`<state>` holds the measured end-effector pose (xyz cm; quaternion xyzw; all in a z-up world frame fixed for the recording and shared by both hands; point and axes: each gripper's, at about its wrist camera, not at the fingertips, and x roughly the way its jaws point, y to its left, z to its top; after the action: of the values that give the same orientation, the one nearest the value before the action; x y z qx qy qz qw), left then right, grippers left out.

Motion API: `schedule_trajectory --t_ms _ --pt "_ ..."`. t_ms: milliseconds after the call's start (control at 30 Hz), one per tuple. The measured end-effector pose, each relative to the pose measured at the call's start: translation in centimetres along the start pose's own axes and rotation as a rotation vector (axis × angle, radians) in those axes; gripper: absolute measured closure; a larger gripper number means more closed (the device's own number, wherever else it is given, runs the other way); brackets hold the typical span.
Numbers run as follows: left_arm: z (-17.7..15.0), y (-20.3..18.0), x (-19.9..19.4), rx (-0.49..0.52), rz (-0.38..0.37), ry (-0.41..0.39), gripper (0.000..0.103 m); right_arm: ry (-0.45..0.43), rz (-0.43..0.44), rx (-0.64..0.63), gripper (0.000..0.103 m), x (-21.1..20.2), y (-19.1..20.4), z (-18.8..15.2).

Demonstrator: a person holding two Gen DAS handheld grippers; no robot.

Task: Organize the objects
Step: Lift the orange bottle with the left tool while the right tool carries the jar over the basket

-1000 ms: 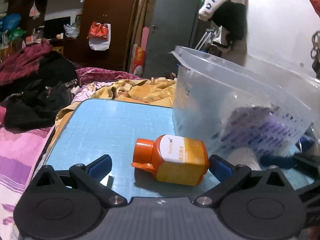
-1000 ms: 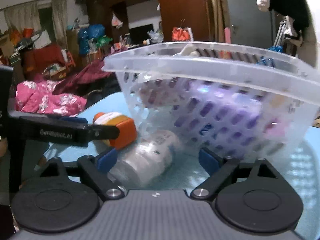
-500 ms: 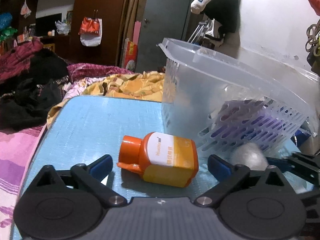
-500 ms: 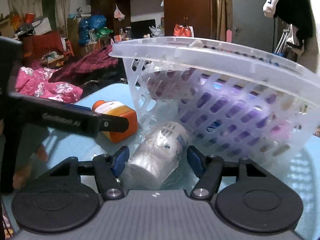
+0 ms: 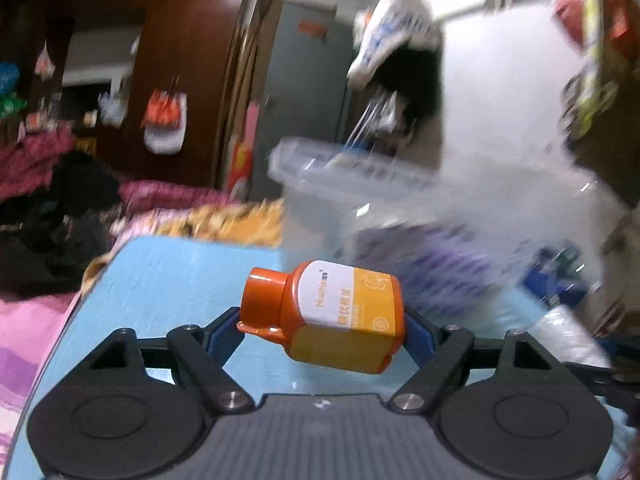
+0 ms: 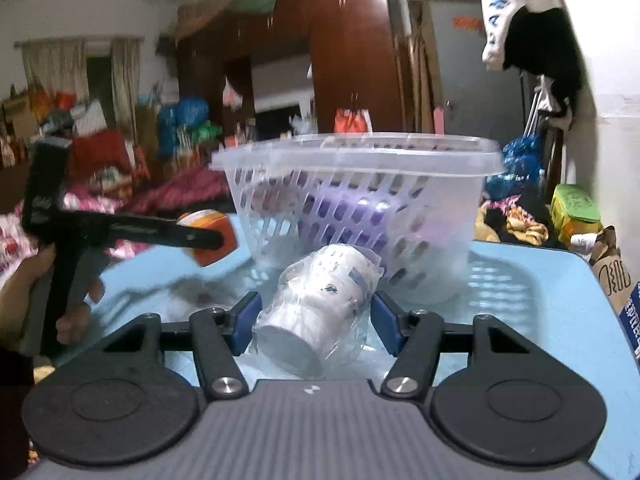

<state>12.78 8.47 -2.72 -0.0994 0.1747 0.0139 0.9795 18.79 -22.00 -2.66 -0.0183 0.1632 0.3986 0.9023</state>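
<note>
My left gripper (image 5: 322, 330) is shut on an orange bottle (image 5: 340, 316) with a white and yellow label, held lying sideways above the blue table (image 5: 172, 280). It shows from the side in the right wrist view (image 6: 210, 236). My right gripper (image 6: 314, 320) is shut on a white cup wrapped in clear plastic (image 6: 320, 304), held just off the table. A clear plastic basket (image 6: 360, 200) stands behind both, with a purple item (image 6: 348, 216) inside. The left wrist view is blurred by motion.
The basket (image 5: 420, 208) fills the right of the left wrist view. Heaps of clothes (image 5: 48, 200) lie beyond the table's left edge. A green box (image 6: 574, 212) and a paper bag (image 6: 612, 268) sit off the table's right edge. A jacket (image 6: 532, 32) hangs on the wall.
Both grippers have closed: the left on the orange bottle, the right on the wrapped cup. Both objects have been lifted off the table and the views have tilted up.
</note>
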Motion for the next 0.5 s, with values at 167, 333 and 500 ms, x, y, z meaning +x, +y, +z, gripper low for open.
schedule_trajectory --t_ms 167,333,500 --pt "-2.2 -2.1 -5.4 0.04 -0.042 -0.121 0.018 -0.072 -0.018 0.027 0.04 -2.2 -0.4 -1.2" --pt "-1.1 -2.7 -6.4 0.047 -0.037 -0.164 0.018 -0.089 -0.067 0.034 0.04 -2.3 -0.8 0.3" --pt "1.1 -3.1 -6.6 0.068 -0.052 -0.213 0.018 -0.089 -0.123 -0.011 0.04 -3.4 -0.6 2.2"
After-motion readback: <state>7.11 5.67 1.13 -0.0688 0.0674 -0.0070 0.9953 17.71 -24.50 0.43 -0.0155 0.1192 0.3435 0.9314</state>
